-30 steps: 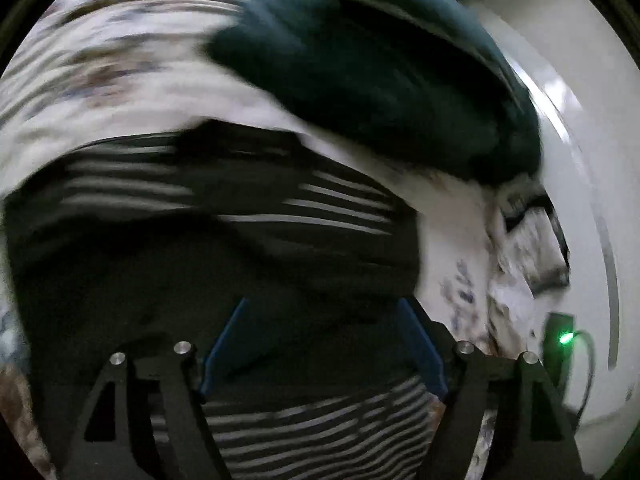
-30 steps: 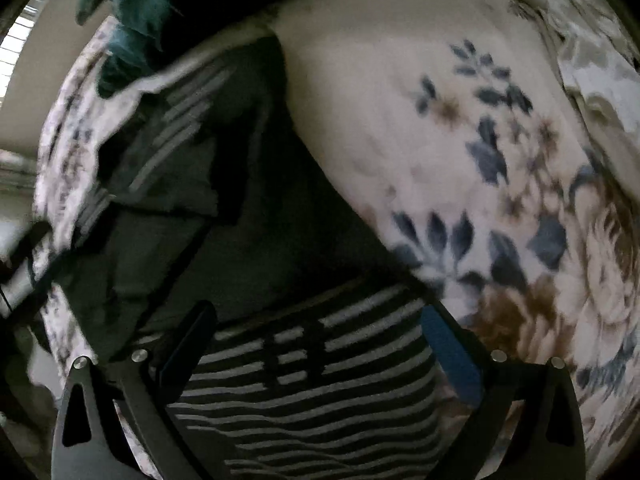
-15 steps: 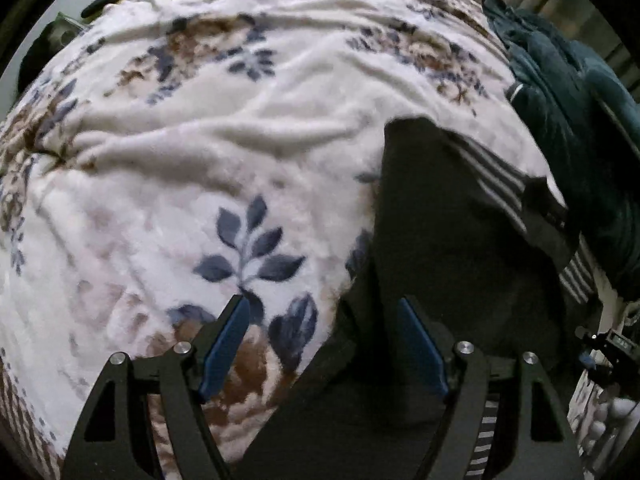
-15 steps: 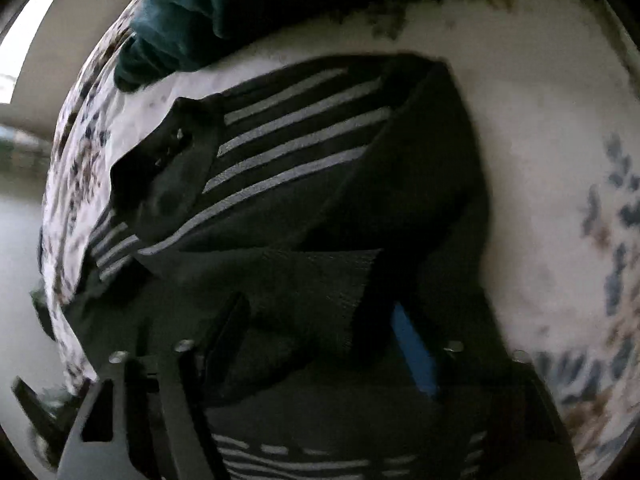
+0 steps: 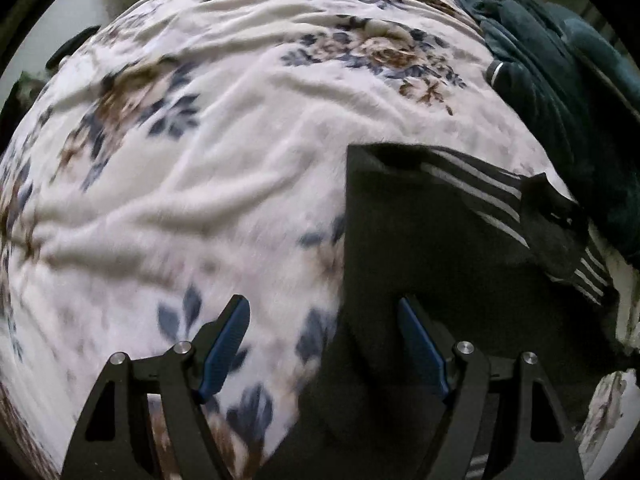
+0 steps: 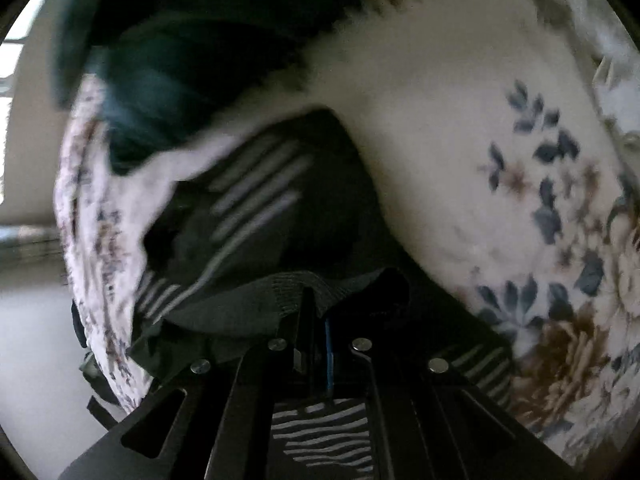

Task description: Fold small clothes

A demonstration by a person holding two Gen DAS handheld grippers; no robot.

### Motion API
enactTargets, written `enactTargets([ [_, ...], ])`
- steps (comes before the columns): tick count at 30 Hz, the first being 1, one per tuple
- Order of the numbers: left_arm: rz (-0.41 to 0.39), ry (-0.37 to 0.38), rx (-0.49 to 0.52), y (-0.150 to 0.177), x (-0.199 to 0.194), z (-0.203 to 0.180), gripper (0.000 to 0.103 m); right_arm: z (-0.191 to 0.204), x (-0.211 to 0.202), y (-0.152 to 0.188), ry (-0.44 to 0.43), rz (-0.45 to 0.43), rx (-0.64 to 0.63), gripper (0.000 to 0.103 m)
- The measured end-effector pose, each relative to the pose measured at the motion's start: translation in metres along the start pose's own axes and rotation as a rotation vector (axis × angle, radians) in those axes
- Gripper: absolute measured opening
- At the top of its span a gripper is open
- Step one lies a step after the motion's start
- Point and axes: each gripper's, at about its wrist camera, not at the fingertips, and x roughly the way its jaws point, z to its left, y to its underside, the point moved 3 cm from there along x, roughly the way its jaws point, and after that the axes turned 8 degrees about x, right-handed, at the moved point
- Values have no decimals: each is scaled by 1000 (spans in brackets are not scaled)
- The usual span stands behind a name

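Note:
A small black garment with white stripes (image 5: 432,232) lies partly folded on a floral blanket (image 5: 208,168). My left gripper (image 5: 322,340) is open and empty, hovering over the garment's left edge. In the right wrist view the same garment (image 6: 256,216) lies ahead, and my right gripper (image 6: 316,312) is shut on a fold of its black fabric.
A dark teal garment (image 5: 560,92) is heaped at the blanket's far right, also seen in the right wrist view (image 6: 168,80) beyond the striped garment. The blanket's edge (image 6: 92,240) drops off to the floor at the left in the right wrist view.
My right gripper has closed on a fold of the striped garment. My left gripper swung off the garment toward the blanket and stays open.

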Motion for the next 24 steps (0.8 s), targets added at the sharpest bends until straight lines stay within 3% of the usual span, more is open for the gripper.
enactTargets([
  [2, 14, -28, 30, -9, 6, -3, 75, -1, 13, -14, 150, -26, -32, 23],
  [3, 15, -28, 37, -11, 5, -4, 75, 1, 9, -16, 170, -70, -54, 25],
  [5, -1, -34, 60, -14, -1, -8, 75, 14, -4, -8, 136, -132, -129, 41],
  [7, -6, -36, 86, -14, -6, -13, 75, 24, -8, 8, 83, -139, -186, 58],
  [9, -13, -29, 114, -12, -10, -20, 75, 40, 11, 27, 11, -33, -270, 61],
  [12, 5, -39, 153, -9, -3, -30, 75, 60, 62, 34, 54, 145, -381, 61],
  [14, 13, -49, 158, -9, 4, -31, 75, 70, 90, 23, 101, 162, -409, 60],
  [16, 20, -47, 143, -11, 10, -27, 75, 76, 84, -4, 118, 50, -379, 59],
  [21, 21, -40, 119, -20, 19, -21, 75, 82, 7, -54, 102, -310, -326, 60],
  [24, 11, -23, 93, -26, 15, -17, 75, 71, -13, -64, 89, -310, -316, 60],
])
